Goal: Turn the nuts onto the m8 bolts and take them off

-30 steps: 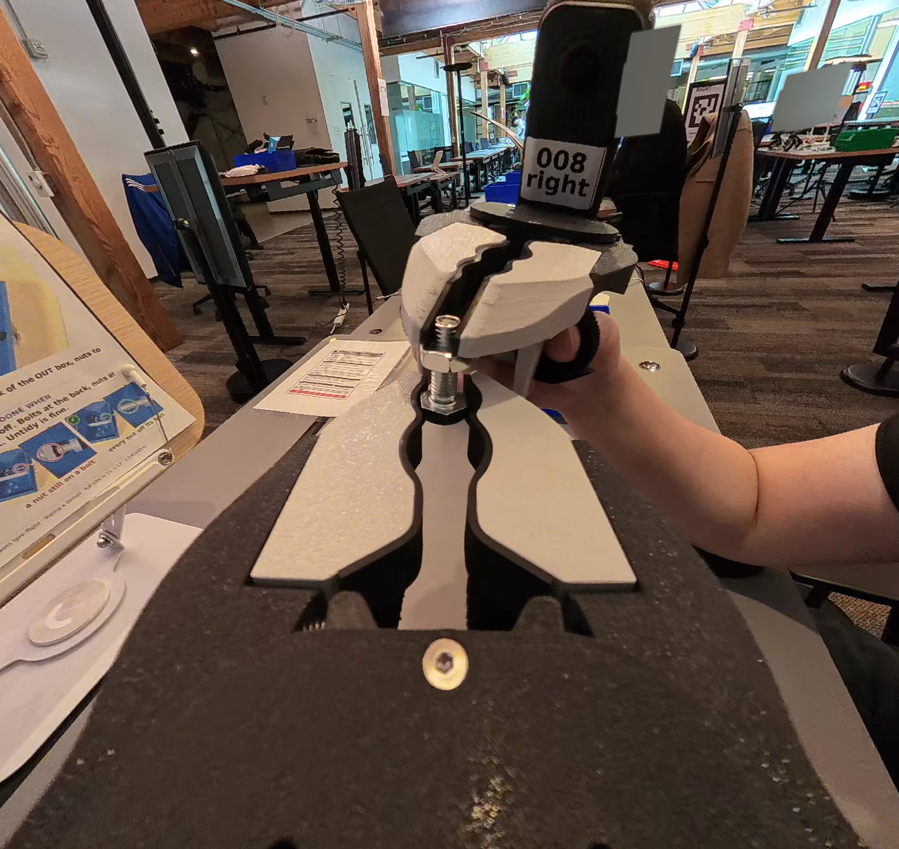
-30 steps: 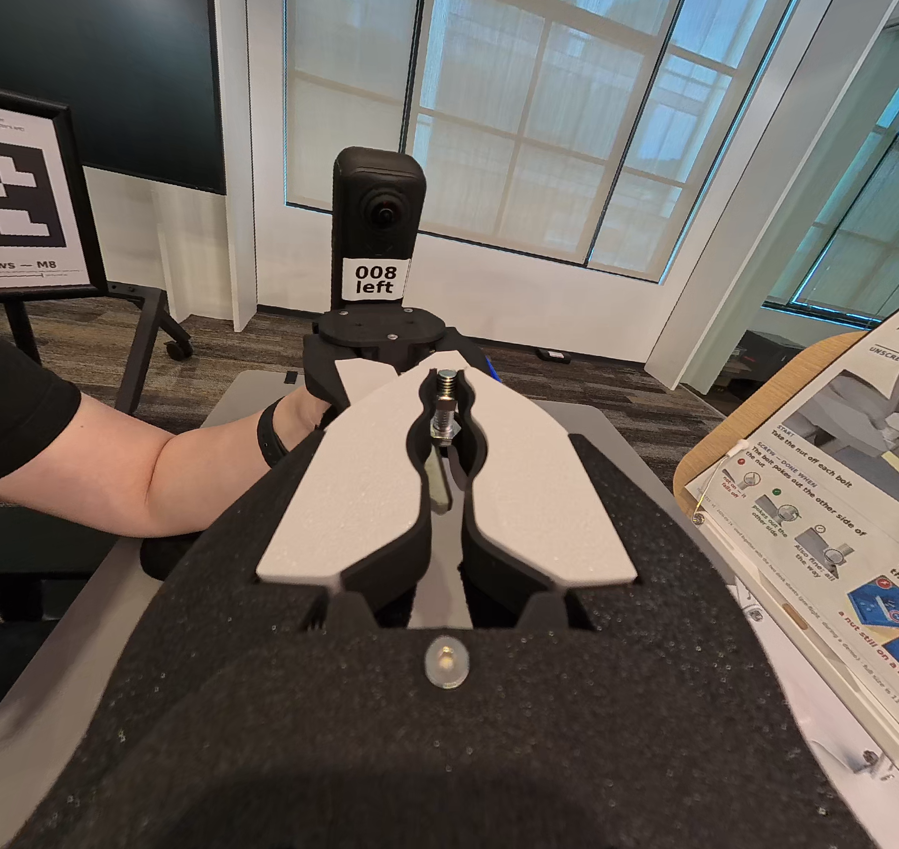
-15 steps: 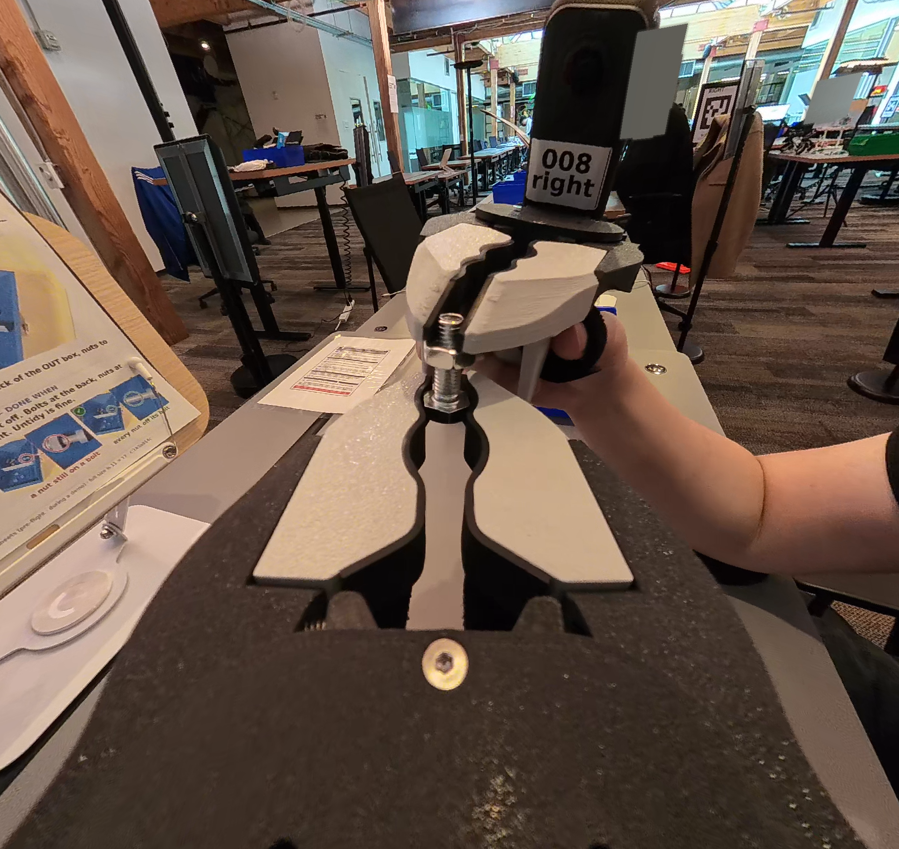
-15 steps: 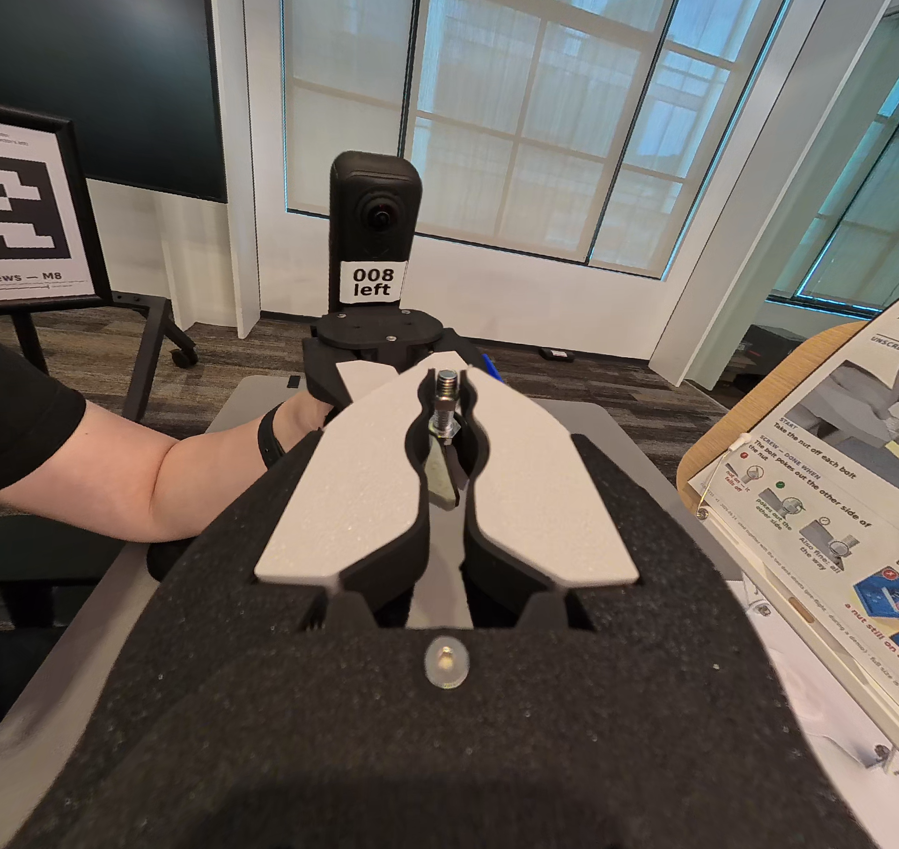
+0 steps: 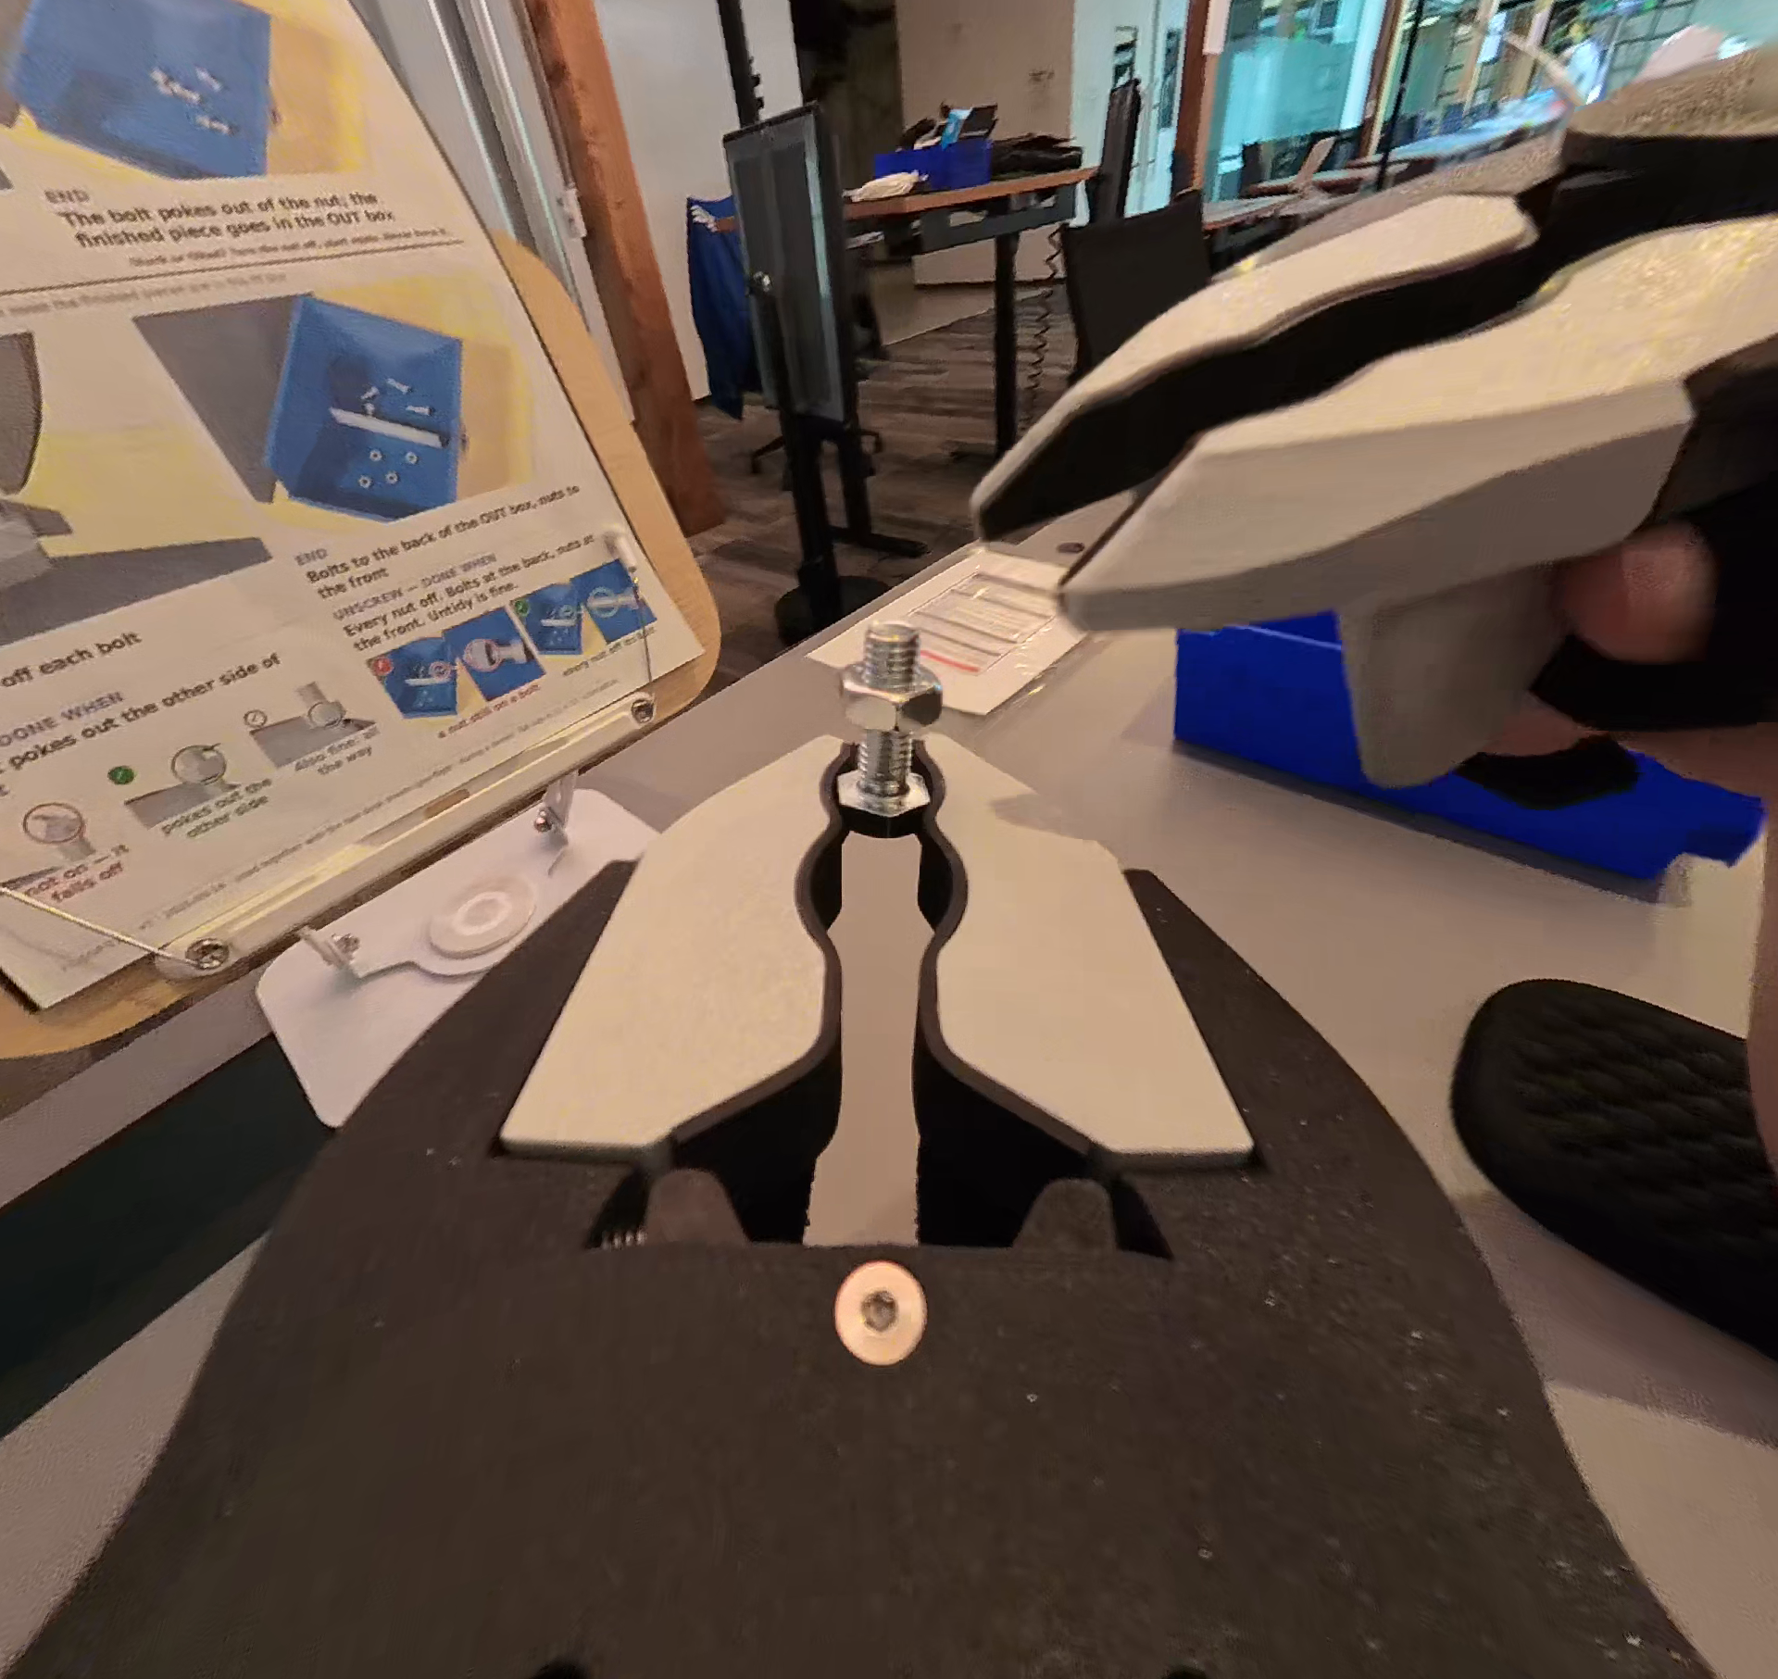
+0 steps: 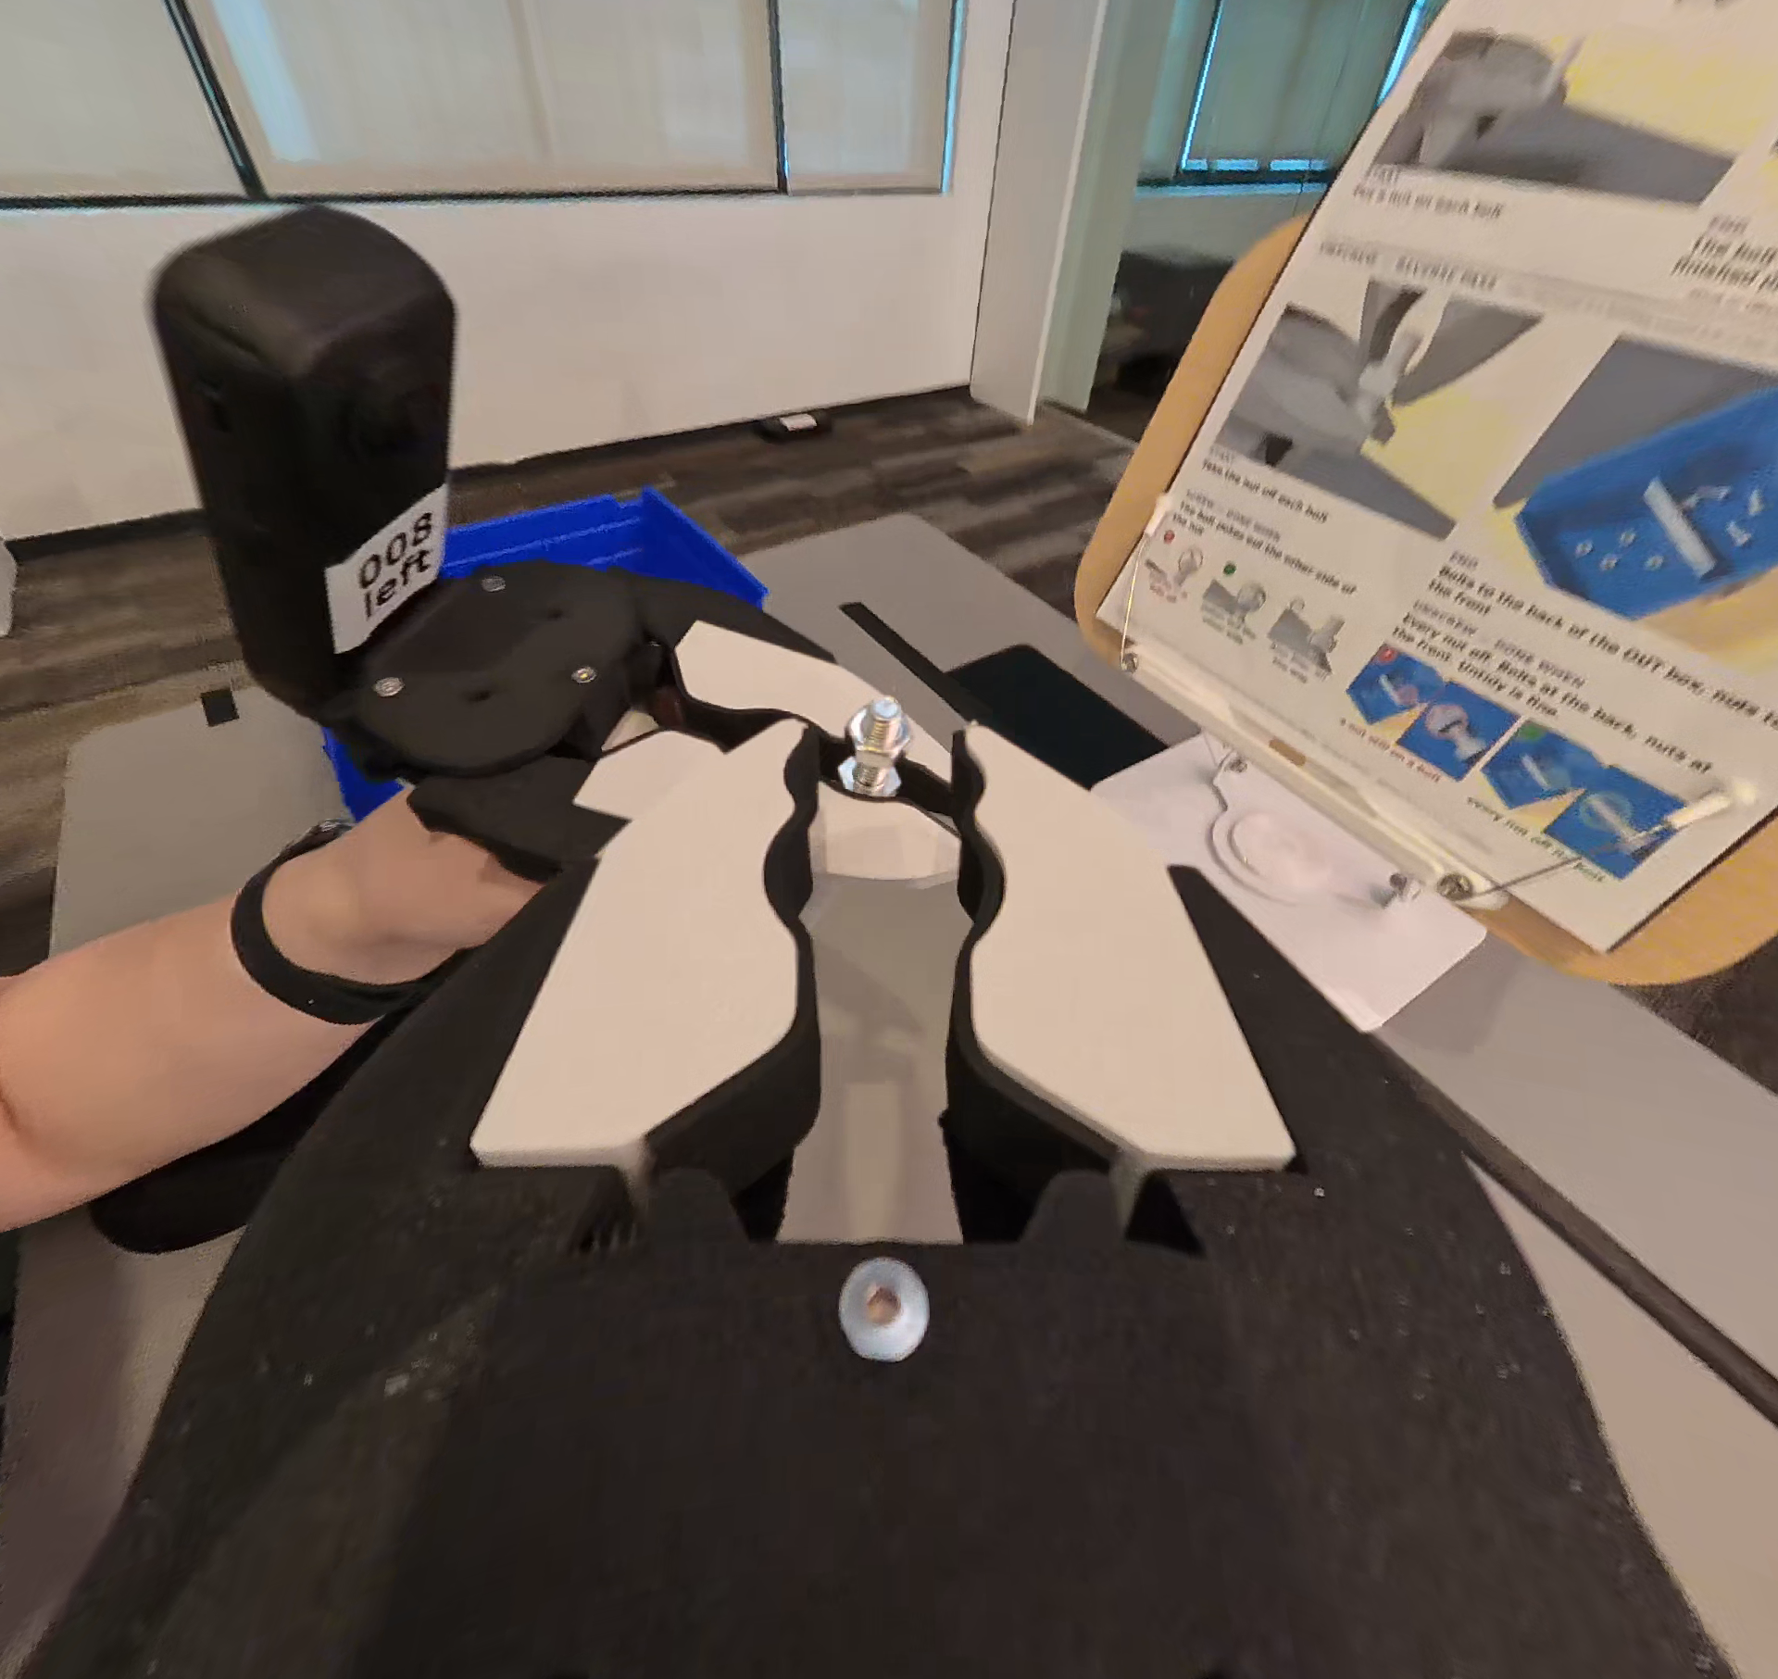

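A silver M8 bolt (image 5: 880, 748) stands upright with a hex nut (image 5: 890, 698) threaded partway down its shaft. My left gripper (image 5: 880, 801) is shut on the bolt's hex head and holds it above the grey table (image 5: 1203, 911). My right gripper (image 6: 880, 740) is open and empty. In the left wrist view the right gripper (image 5: 1025, 536) hangs up and to the right of the nut, clear of it. In the right wrist view the bolt (image 6: 871, 762) and nut (image 6: 877, 734) sit just beyond my open fingertips, held by the left gripper.
A blue bin (image 5: 1347, 748) sits on the table behind the right gripper; it also shows in the right wrist view (image 6: 596, 536). An instruction board (image 5: 289, 478) on a white base (image 5: 404, 969) stands beside the bolt. A printed sheet (image 5: 991, 627) lies farther back. A black mesh pad (image 5: 1616, 1132) is at right. The gap from one gripper's tips to the other's is roughly 5 centimeters.
My right gripper has let go of the nut, opened and drawn back off the bolt. Both grippers have swung toward the instruction board and lower over the table. The left stays shut on the bolt.
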Tool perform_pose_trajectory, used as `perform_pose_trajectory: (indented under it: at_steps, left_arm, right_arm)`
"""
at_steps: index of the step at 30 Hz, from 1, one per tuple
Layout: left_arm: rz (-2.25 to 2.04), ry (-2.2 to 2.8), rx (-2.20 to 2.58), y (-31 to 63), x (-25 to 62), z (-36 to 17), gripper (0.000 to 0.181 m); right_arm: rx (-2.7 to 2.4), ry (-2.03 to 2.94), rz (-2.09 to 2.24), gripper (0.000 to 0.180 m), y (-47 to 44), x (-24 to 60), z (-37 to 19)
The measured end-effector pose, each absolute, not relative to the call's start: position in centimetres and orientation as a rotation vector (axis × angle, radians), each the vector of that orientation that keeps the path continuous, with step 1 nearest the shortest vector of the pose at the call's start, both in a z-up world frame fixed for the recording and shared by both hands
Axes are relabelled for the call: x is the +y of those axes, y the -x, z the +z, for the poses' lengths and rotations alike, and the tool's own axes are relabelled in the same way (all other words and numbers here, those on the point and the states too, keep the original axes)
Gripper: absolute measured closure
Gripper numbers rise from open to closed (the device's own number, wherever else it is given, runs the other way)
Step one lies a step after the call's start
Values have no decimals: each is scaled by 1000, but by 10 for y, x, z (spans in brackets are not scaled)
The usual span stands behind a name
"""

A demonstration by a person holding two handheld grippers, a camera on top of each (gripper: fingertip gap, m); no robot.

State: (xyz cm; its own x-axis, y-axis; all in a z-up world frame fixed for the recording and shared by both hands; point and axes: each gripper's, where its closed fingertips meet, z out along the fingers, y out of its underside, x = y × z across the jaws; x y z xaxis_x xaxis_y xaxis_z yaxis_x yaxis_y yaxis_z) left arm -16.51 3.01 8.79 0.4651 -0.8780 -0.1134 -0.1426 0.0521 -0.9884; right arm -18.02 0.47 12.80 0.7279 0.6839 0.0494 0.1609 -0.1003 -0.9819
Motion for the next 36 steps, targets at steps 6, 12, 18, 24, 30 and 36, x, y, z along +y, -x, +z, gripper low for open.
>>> perform_pose_trajectory:
  at_steps: [6,12,18,24,30,36]
  left_arm:
    - [-642,1436,957,160,32,82,170]
    - [-675,1424,968,159,27,85,170]
    - [-730,1415,1007,157,19,87,170]
    - [-782,1405,1000,158,16,92,170]
    - [-837,1401,979,163,15,99,170]
    - [-855,1397,988,161,10,100,170]
  right_arm:
    - [-681,1704,532,155,190,15,112]
    - [-712,1706,503,164,190,16,109]
    - [-770,1690,558,164,189,10,111]
    - [-778,1616,581,156,185,8,122]
    - [-782,1614,562,158,168,5,126]
    - [-813,1556,566,152,189,-1,131]
